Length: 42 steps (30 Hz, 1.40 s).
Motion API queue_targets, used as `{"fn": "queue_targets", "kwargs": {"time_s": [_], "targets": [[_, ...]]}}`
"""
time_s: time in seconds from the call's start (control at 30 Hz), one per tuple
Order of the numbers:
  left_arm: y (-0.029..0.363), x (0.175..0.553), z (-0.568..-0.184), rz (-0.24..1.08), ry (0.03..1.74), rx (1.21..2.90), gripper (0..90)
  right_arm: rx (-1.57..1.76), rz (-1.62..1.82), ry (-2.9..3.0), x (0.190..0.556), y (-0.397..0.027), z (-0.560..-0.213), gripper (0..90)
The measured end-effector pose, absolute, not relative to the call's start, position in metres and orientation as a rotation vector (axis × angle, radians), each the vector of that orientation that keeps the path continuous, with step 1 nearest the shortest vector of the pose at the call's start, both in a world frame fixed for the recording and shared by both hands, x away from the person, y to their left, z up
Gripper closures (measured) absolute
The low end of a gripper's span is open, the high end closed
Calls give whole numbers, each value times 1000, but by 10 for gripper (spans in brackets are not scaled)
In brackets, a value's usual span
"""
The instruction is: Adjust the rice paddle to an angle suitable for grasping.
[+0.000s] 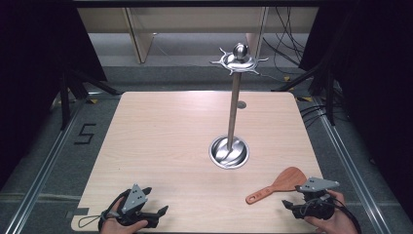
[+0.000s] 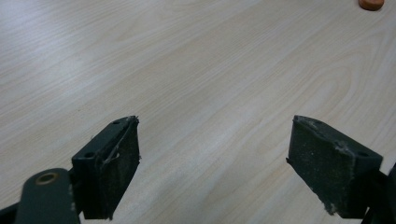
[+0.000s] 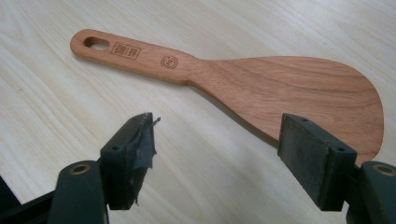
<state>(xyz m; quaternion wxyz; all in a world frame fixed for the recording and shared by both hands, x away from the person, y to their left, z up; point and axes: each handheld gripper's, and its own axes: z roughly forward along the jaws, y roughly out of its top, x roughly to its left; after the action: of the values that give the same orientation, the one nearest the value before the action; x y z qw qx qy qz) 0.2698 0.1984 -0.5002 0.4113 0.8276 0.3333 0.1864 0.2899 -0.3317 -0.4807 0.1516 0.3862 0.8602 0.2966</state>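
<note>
Your right gripper [image 1: 291, 204] sits low at the near right edge of the table [image 1: 165, 136], its fingers [image 3: 133, 154] standing wide apart with nothing clamped between them; the wooden spatula [image 3: 261, 88] lies flat on the table just beyond those fingertips, its broad blade reaching past the right-hand finger and partly hidden behind it, its handle running away to the left of the left-hand finger; the hanging hole at the handle's end is well clear of both pads; no pad touches the wood.

Your left gripper [image 1: 158, 214] rests at the near left edge, its fingers [image 2: 114, 172] likewise spread, bare tabletop between and ahead of them; the tip of the spatula's handle shows far off beyond its right-hand finger, at the top corner of the left gripper view.

Farther ahead of both sets of fingers, near the table's middle, stands a metal stand [image 1: 233, 112]: round base, upright pole, a hooked ring and ball on top; it is well apart from the spatula.
</note>
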Motion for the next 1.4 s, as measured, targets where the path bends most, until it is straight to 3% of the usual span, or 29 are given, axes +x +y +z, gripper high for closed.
{"fn": "queue_targets", "kwargs": {"time_s": [0.6,1.17,1.27,1.4], "targets": [[197,269,-501,456,869,2072,159,1097,887,2490,294,-327,-477,208],[198,272,-501,485,818,2097,161,925,804,2614,311,-296,-470,223],[196,269,-502,459,874,2067,161,889,811,2663,319,-287,-472,232],[198,271,-501,473,836,2090,161,826,777,2716,328,-277,-473,279]]}}
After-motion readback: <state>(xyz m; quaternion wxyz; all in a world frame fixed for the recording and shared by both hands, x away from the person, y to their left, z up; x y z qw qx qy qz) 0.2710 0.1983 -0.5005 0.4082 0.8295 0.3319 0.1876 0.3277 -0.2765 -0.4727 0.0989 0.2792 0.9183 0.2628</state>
